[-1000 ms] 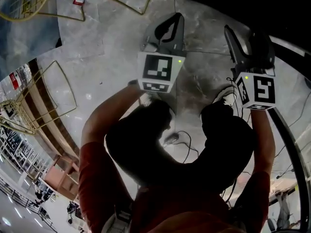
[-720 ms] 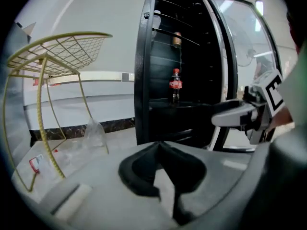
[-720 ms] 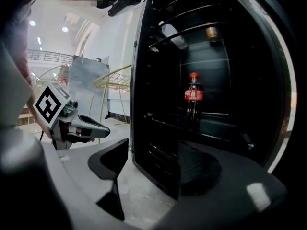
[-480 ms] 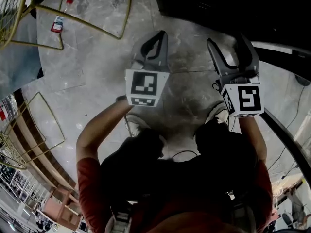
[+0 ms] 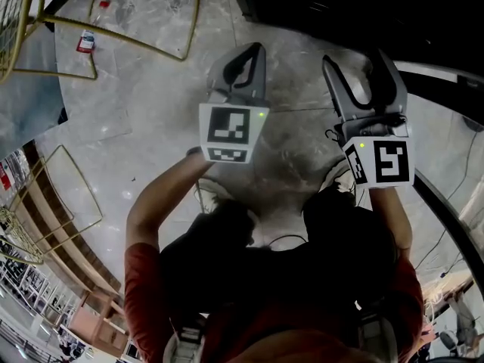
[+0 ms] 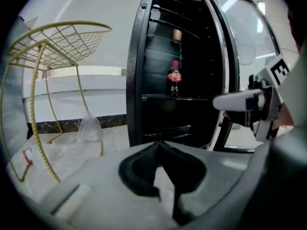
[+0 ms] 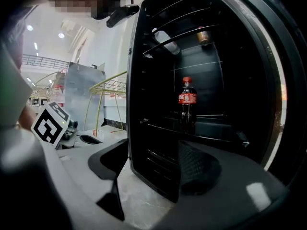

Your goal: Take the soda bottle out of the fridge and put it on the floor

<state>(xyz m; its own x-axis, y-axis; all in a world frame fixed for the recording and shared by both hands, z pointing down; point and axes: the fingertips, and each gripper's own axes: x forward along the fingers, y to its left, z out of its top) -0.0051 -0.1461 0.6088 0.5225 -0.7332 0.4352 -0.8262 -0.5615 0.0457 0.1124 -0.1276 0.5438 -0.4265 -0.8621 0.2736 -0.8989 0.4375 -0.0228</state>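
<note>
**Head view.** We hold 2 grippers out over the marble floor (image 5: 151,112), both in front of the fridge (image 5: 340,6), whose dark body fills the upper right. The left gripper (image 5: 253,49) has its jaws together with nothing in them. The right gripper (image 5: 354,59) has its jaws apart and empty, and it is the nearer of the 2 to the fridge. A yellow wire rack (image 5: 136,29) stands left of the fridge.

**Left gripper view.** The jaw tips meet and nothing sits between them. The fridge door is open. The soda bottle (image 6: 173,78), with a red cap and red label, stands upright on a middle shelf inside the fridge. 1 shelf up is a second container (image 6: 177,35), too small for us to identify. A crumpled clear plastic bag (image 6: 89,128) lies on the floor just left of the fridge. The right gripper shows in front of the fridge at the right.

**Right gripper view.** The jaws stand apart and nothing touches either pad. The fridge's front edge shows in the gap, beyond the tips. The soda bottle is on its shelf, well beyond the jaws and untouched.
</note>
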